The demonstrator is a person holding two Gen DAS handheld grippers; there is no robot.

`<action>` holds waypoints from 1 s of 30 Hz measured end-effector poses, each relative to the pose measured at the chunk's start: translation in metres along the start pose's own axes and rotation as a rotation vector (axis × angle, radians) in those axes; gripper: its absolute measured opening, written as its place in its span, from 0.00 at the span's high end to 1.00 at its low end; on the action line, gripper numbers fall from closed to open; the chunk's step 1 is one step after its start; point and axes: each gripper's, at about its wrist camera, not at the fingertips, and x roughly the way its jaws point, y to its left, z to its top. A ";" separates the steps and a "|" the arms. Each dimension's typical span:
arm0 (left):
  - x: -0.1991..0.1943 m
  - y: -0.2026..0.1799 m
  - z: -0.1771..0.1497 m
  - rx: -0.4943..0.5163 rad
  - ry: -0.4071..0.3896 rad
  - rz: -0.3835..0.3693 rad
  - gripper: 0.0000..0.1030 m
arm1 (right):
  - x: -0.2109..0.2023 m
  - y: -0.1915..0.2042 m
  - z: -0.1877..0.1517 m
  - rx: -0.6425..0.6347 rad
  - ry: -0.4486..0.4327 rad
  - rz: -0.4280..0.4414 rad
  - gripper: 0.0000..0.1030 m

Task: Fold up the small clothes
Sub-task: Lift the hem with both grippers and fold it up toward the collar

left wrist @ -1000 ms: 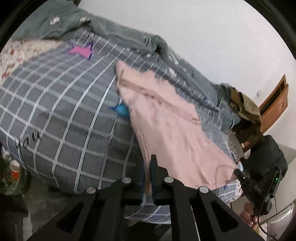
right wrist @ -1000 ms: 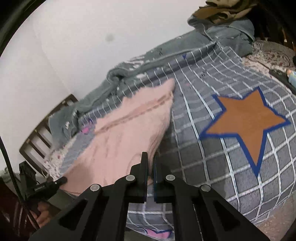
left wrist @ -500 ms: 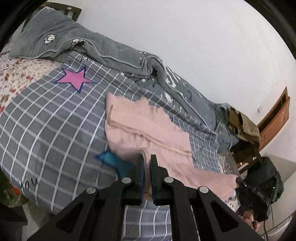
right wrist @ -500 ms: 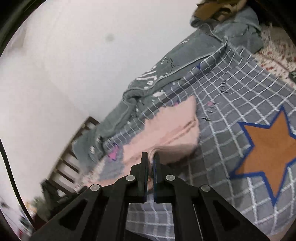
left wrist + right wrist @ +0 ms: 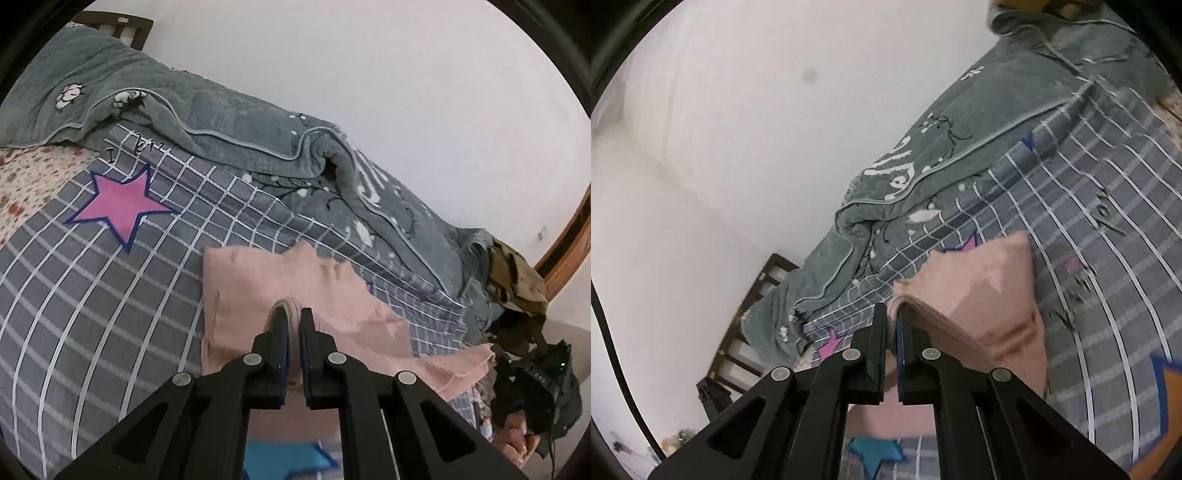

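A pink garment lies on the grey checked bedsheet, its far part flat and its near edge lifted. My left gripper is shut on a bunched pink edge held above the flat part. My right gripper is shut on another bunched edge of the same pink garment. The cloth hangs between the two grips. The right gripper's body and the hand holding it show at the lower right of the left wrist view.
A rumpled grey-green quilt runs along the white wall behind the sheet. A pink star is printed at left, a blue star below the garment, an orange star at right. Clothes are piled by a wooden headboard.
Both grippers have lifted the near edge of the pink garment and carried it toward the far edge, so the cloth doubles over itself. The blue star is now below the grippers.
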 end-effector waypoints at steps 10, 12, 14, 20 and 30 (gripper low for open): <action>0.100 0.024 0.041 -0.013 0.064 0.032 0.93 | 0.105 -0.025 0.033 -0.021 0.045 -0.050 0.96; 0.117 0.028 0.048 -0.006 0.076 0.032 0.92 | 0.124 -0.035 0.040 -0.006 0.063 -0.058 0.95; 0.126 0.028 0.054 0.010 0.070 0.062 0.81 | 0.142 -0.046 0.046 -0.010 0.070 -0.088 0.93; 0.138 0.026 0.061 0.078 0.058 0.104 0.57 | 0.174 -0.070 0.054 -0.058 0.105 -0.186 0.83; 0.178 0.017 0.040 0.228 0.177 0.163 0.58 | 0.202 -0.080 0.030 -0.257 0.179 -0.390 0.76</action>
